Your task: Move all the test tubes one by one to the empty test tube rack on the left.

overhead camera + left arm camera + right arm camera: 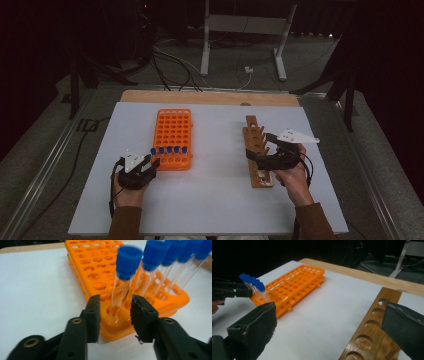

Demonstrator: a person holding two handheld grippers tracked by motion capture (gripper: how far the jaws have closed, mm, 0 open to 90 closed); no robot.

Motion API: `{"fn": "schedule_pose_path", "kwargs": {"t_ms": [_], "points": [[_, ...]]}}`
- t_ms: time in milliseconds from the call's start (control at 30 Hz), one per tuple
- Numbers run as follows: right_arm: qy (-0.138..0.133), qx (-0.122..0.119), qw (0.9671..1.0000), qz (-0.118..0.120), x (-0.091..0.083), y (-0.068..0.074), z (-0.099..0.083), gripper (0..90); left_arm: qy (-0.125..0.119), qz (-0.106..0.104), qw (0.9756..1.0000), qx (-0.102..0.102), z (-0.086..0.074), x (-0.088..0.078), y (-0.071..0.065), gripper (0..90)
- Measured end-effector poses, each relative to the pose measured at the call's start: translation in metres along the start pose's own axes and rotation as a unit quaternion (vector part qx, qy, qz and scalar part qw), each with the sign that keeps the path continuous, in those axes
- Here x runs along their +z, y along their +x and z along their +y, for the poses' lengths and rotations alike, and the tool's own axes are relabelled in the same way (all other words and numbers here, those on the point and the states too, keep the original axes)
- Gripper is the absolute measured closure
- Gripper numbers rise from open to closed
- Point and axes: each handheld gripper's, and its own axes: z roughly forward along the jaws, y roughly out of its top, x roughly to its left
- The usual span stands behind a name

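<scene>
An orange tube rack [172, 131] lies left of centre on the white table, with several blue-capped clear tubes [169, 150] standing in its near row. My left gripper [150, 160] points at the rack's near left corner. In the left gripper view its jaws [115, 300] stand either side of the corner tube [123, 282] with a gap on both sides, so it is open. A wooden rack [256, 145] with round holes lies at the right. My right gripper [257, 162] hovers over its near part, its jaws [329, 308] wide open with nothing between them.
The white table top [210, 200] has bare room between the two racks and along the front edge. A wooden strip [210, 97] runs along the far edge. Beyond it, cables and a metal stand [245, 30] sit on the dark floor.
</scene>
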Motion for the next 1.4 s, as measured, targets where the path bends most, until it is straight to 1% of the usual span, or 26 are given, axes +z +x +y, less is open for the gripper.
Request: {"fn": "schedule_pose_path", "kwargs": {"t_ms": [67,167,267,333,433,467,500,600,667,733,867,933,967,1033,1133,1200,1233,1300,1400], "points": [[-0.007,0.000,1.0000,-0.003,-0.004,-0.001,0.001,0.0,-0.015,-0.009,0.9998,-0.007,0.004,-0.007,0.002,53.6],[-0.018,-0.003,0.9998,-0.008,-0.010,-0.003,-0.001,0.0,-0.042,-0.023,0.9988,-0.010,0.010,-0.019,0.004,44.7],[-0.027,-0.002,0.9995,-0.014,-0.016,-0.006,-0.005,0.0,-0.070,-0.025,0.9971,-0.010,0.015,-0.034,0.005,32.4],[-0.032,-0.001,0.9993,-0.019,-0.021,-0.008,-0.010,0.0,-0.086,-0.026,0.9959,-0.006,0.017,-0.043,0.007,25.9],[-0.042,0.002,0.9987,-0.029,-0.028,-0.013,-0.018,0.0,-0.100,-0.024,0.9947,-0.003,0.019,-0.055,0.011,17.6],[-0.044,0.004,0.9985,-0.031,-0.030,-0.014,-0.020,0.0,-0.103,-0.022,0.9944,-0.003,0.019,-0.058,0.012,16.6],[-0.047,0.005,0.9983,-0.033,-0.032,-0.015,-0.023,0.0,-0.107,-0.022,0.9940,-0.005,0.019,-0.061,0.014,16.1],[-0.052,0.001,0.9979,-0.039,-0.037,-0.016,-0.029,0.0,-0.115,-0.014,0.9932,-0.013,0.018,-0.066,0.017,8.8],[-0.050,-0.007,0.9975,-0.049,-0.039,-0.015,-0.033,0.0,-0.120,-0.015,0.9925,-0.018,0.018,-0.069,0.020,4.5],[-0.054,-0.013,0.9971,-0.053,-0.041,-0.015,-0.036,0.0,-0.126,-0.013,0.9918,-0.020,0.018,-0.071,0.022,1.7],[-0.059,-0.018,0.9964,-0.059,-0.045,-0.015,-0.043,0.0,-0.133,-0.014,0.9908,-0.020,0.017,-0.074,0.025,0.7],[-0.067,-0.014,0.9958,-0.061,-0.048,-0.016,-0.046,0.0,-0.142,-0.006,0.9898,-0.015,0.017,-0.075,0.027,0.8],[-0.070,-0.013,0.9955,-0.062,-0.049,-0.016,-0.048,0.0,-0.142,-0.006,0.9897,-0.016,0.016,-0.074,0.029,0.7],[-0.075,-0.013,0.9949,-0.067,-0.051,-0.015,-0.049,0.0,-0.140,-0.006,0.9900,-0.020,0.014,-0.072,0.031,0.7],[-0.079,-0.013,0.9942,-0.071,-0.052,-0.015,-0.048,0.0,-0.133,-0.001,0.9909,-0.017,0.011,-0.070,0.033,0.7],[-0.082,-0.008,0.9939,-0.074,-0.052,-0.016,-0.048,0.0,-0.132,0.003,0.9910,-0.018,0.009,-0.071,0.035,0.7],[-0.081,-0.006,0.9938,-0.076,-0.051,-0.016,-0.048,0.0,-0.132,0.006,0.9911,-0.018,0.008,-0.071,0.036,0.7],[-0.074,-0.006,0.9944,-0.076,-0.048,-0.017,-0.049,0.0,-0.131,0.007,0.9910,-0.027,0.006,-0.071,0.038,0.7],[-0.069,0.000,0.9947,-0.077,-0.047,-0.019,-0.049,0.0,-0.125,0.012,0.9917,-0.030,0.002,-0.068,0.039,0.7]]}}
